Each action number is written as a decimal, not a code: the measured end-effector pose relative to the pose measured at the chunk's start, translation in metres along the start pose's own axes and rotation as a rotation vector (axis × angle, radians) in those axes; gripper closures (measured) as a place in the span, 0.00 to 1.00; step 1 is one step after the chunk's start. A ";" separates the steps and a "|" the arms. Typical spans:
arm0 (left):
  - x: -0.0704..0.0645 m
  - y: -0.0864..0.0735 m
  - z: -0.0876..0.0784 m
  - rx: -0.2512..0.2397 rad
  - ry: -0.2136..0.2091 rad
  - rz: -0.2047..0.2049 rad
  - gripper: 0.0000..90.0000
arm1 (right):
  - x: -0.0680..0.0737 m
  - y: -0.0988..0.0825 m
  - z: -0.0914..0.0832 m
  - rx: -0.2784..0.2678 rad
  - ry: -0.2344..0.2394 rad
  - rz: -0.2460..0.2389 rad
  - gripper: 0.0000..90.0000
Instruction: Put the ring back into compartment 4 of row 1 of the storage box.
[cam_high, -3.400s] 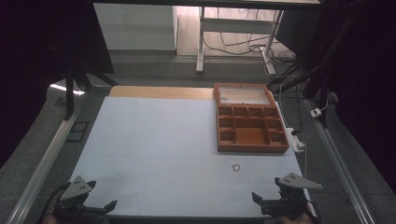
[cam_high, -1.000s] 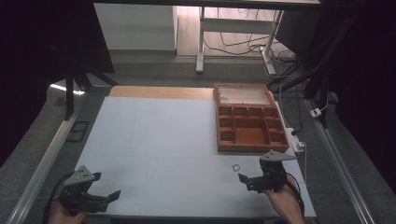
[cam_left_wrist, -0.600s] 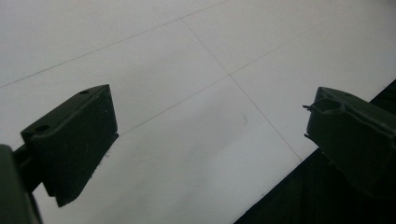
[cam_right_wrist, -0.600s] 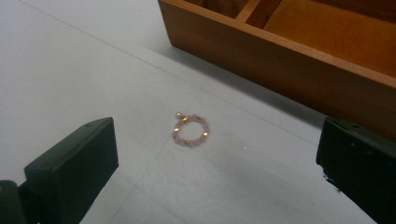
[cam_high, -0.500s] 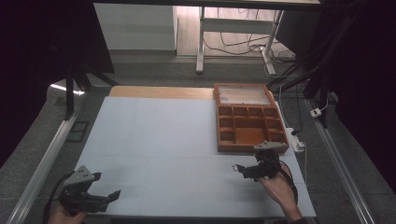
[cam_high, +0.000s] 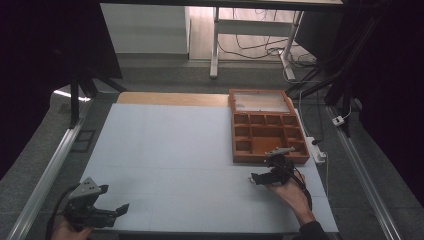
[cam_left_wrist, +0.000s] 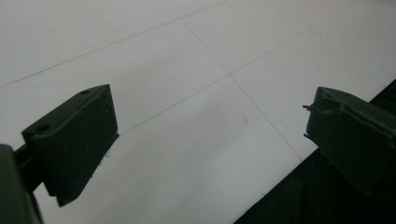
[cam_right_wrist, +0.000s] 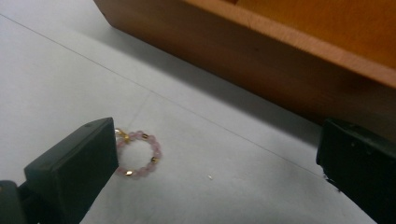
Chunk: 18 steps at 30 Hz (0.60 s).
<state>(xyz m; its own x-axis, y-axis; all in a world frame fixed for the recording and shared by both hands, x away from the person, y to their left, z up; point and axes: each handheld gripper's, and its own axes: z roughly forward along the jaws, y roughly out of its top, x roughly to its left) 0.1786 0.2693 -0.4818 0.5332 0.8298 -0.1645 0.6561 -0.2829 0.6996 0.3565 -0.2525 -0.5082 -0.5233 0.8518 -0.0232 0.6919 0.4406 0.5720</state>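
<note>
A small ring of pink and gold beads (cam_right_wrist: 155, 153) lies flat on the white table mat (cam_high: 170, 150), just in front of a wooden compartment box (cam_high: 267, 132). In the right gripper view, my right gripper (cam_right_wrist: 219, 149) is open and low over the mat. Its left jaw touches or covers the bead ring's left edge, and the box's front wall (cam_right_wrist: 261, 60) is close ahead. In the high view the right gripper (cam_high: 260, 174) sits at the box's near edge. My left gripper (cam_high: 114, 199) is open at the near left corner, nothing between its fingers (cam_left_wrist: 74, 140).
The box has several open compartments and a clear-topped lid (cam_high: 262, 101) lying flat behind it. A white power strip (cam_high: 317, 149) lies right of the box. Metal rails (cam_high: 45, 175) run along both table sides. The mat's near edge (cam_left_wrist: 299, 163) is under the left gripper.
My right gripper has travelled from the near right corner forward to the bead ring in front of the box. The left gripper shifted slightly and then stayed put.
</note>
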 end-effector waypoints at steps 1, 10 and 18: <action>0.000 0.000 0.000 0.000 0.000 -0.001 0.03 | 0.000 0.000 0.000 0.000 0.000 0.000 0.00; 0.000 0.000 0.000 -0.001 0.005 0.002 0.03 | -0.001 -0.001 0.011 0.055 -0.021 -0.026 0.05; 0.000 0.000 0.000 -0.001 0.003 0.000 0.03 | 0.008 0.003 0.003 0.063 0.032 -0.095 0.40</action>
<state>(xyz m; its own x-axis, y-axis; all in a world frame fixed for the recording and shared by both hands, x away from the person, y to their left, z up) 0.1782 0.2694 -0.4817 0.5316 0.8312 -0.1630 0.6557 -0.2820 0.7003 0.3552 -0.2436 -0.5091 -0.6034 0.7960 -0.0480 0.6675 0.5371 0.5158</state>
